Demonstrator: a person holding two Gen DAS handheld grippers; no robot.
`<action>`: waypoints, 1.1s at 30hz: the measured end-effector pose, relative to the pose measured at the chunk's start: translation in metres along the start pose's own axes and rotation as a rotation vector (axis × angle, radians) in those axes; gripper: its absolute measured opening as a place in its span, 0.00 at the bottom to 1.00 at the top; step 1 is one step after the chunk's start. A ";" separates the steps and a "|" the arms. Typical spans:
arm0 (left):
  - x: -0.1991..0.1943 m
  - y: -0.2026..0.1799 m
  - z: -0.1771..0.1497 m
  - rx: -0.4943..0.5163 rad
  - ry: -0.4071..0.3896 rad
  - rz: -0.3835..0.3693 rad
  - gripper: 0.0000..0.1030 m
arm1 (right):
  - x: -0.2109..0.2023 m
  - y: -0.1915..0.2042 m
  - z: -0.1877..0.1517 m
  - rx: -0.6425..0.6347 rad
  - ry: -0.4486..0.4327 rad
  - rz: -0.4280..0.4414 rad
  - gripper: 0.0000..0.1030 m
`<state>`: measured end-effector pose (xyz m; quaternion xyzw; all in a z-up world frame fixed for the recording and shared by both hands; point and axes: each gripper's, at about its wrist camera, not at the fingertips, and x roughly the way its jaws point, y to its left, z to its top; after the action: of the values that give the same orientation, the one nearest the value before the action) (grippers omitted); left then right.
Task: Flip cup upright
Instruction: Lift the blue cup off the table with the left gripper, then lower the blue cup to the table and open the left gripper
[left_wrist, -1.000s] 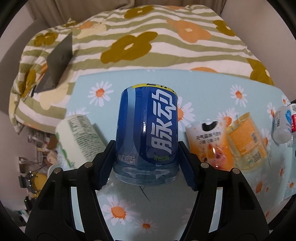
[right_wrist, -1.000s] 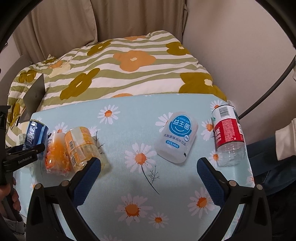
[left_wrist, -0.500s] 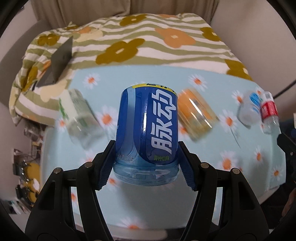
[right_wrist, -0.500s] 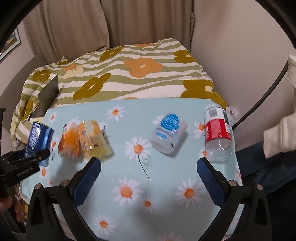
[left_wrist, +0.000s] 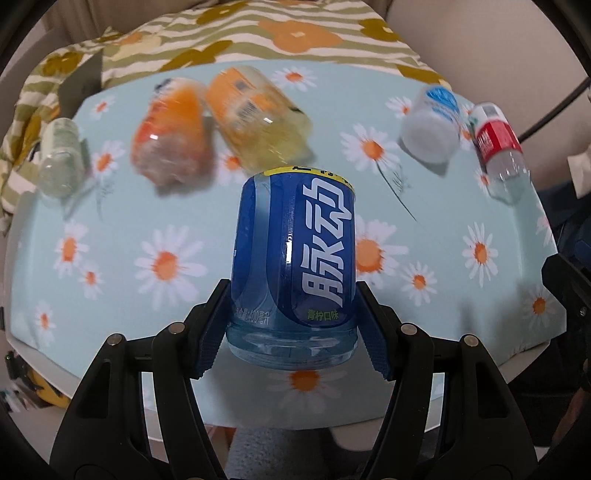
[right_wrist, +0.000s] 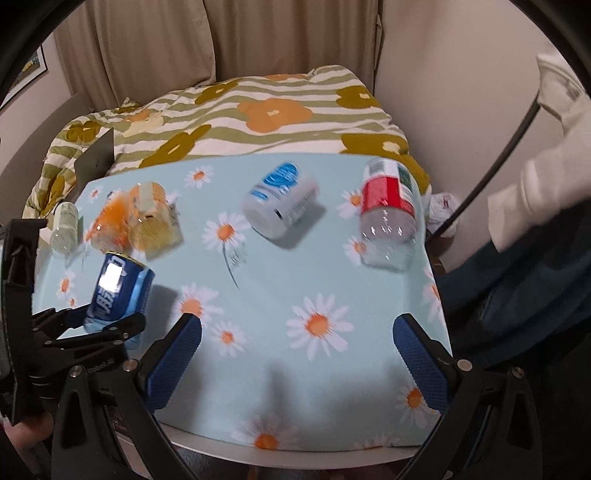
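The left tongs (left_wrist: 293, 332) pinch a blue cup (left_wrist: 293, 266), a cut-down blue plastic bottle with white Chinese lettering, one dark blue pad pressed on each side near its clear lower end. In the right wrist view the blue cup (right_wrist: 118, 291) sits tilted in those black tongs at the left edge, held above the near left part of the surface (right_wrist: 332, 288), which wears a pale blue cloth printed with white and orange daisies. The right tongs (right_wrist: 297, 354) are spread wide with nothing between their blue pads, hovering over the near edge of the surface. Five more cups lie on their sides farther back. At the far left is a small pale green cup (left_wrist: 61, 158). Just right of it lie an orange cup (left_wrist: 171, 129) and a yellow cup (left_wrist: 258, 114), side by side and touching; both are blurred. Toward the right are a white cup with a blue label (left_wrist: 432, 122) and, just beside it, a clear cup with a red label (left_wrist: 498, 147) near the right edge. Behind the surface is a bed with a quilt (right_wrist: 258, 110) striped green and white with orange and mustard flowers, and beige curtains (right_wrist: 147, 48) hang behind it.
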<state>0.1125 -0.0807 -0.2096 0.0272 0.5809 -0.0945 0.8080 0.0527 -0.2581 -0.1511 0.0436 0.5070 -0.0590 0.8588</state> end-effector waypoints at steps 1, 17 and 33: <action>0.003 -0.003 -0.001 0.002 0.003 0.001 0.68 | 0.001 -0.003 -0.002 0.004 0.003 0.001 1.00; -0.003 -0.014 -0.003 0.010 -0.041 0.062 0.99 | 0.003 -0.025 -0.012 0.035 0.010 0.033 1.00; -0.108 0.031 -0.034 -0.061 -0.152 0.162 1.00 | -0.039 -0.006 0.009 -0.024 -0.008 0.142 1.00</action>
<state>0.0535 -0.0316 -0.1205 0.0421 0.5165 -0.0131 0.8551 0.0412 -0.2634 -0.1130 0.0689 0.4997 0.0082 0.8634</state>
